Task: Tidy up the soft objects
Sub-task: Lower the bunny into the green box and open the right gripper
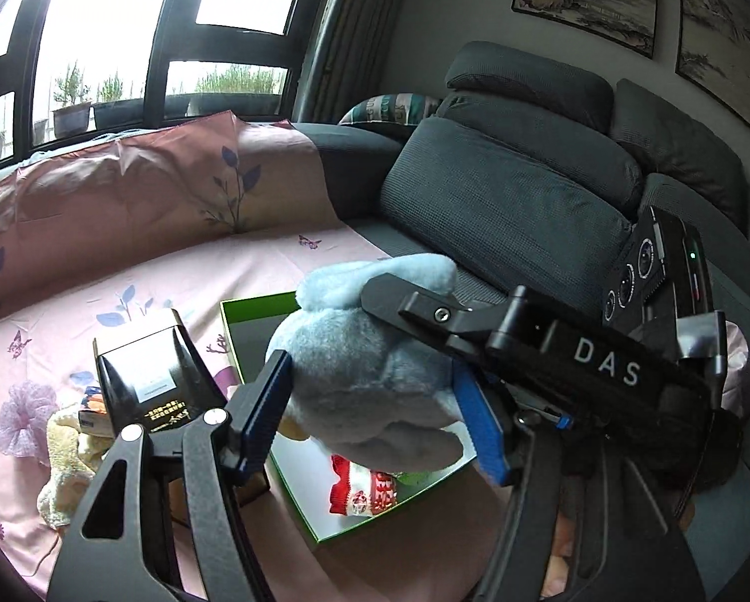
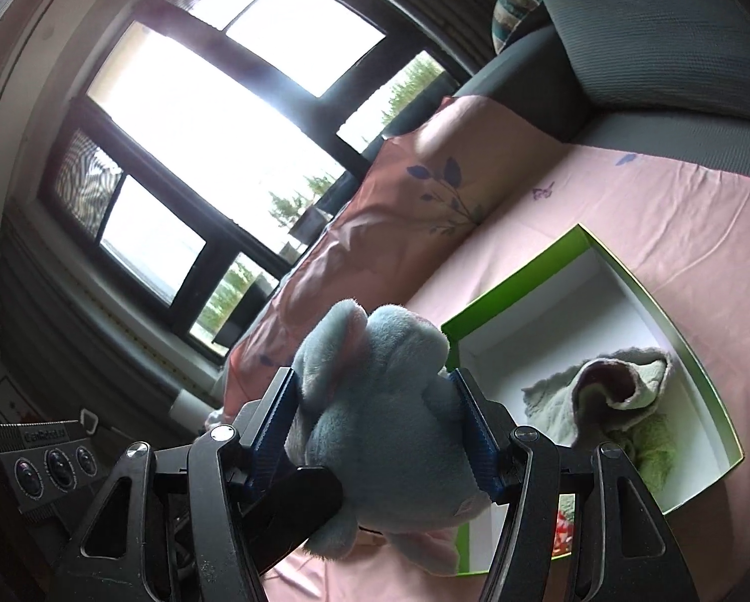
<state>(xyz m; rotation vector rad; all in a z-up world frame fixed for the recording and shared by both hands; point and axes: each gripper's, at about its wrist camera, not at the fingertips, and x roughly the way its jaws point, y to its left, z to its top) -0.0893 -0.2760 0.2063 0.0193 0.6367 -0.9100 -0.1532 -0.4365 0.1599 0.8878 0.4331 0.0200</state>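
Observation:
A light blue plush toy [image 1: 370, 366] is held above a green-rimmed white box [image 1: 254, 308] on the pink sheet. My left gripper [image 1: 375, 416] is shut on the plush, one blue pad on each side. My right gripper [image 2: 380, 431] is also shut on the same plush [image 2: 385, 401], and its black body crosses the left wrist view [image 1: 550, 351]. The box [image 2: 676, 331] holds a grey-green cloth [image 2: 610, 391] and a red-and-white knit item [image 1: 360, 491].
A black carton [image 1: 149, 376], a cream towel [image 1: 69, 461] and a pink mesh puff [image 1: 24, 416] lie left of the box. A pink floral pillow [image 1: 124, 185] lines the back. Grey sofa cushions [image 1: 500, 200] stand to the right.

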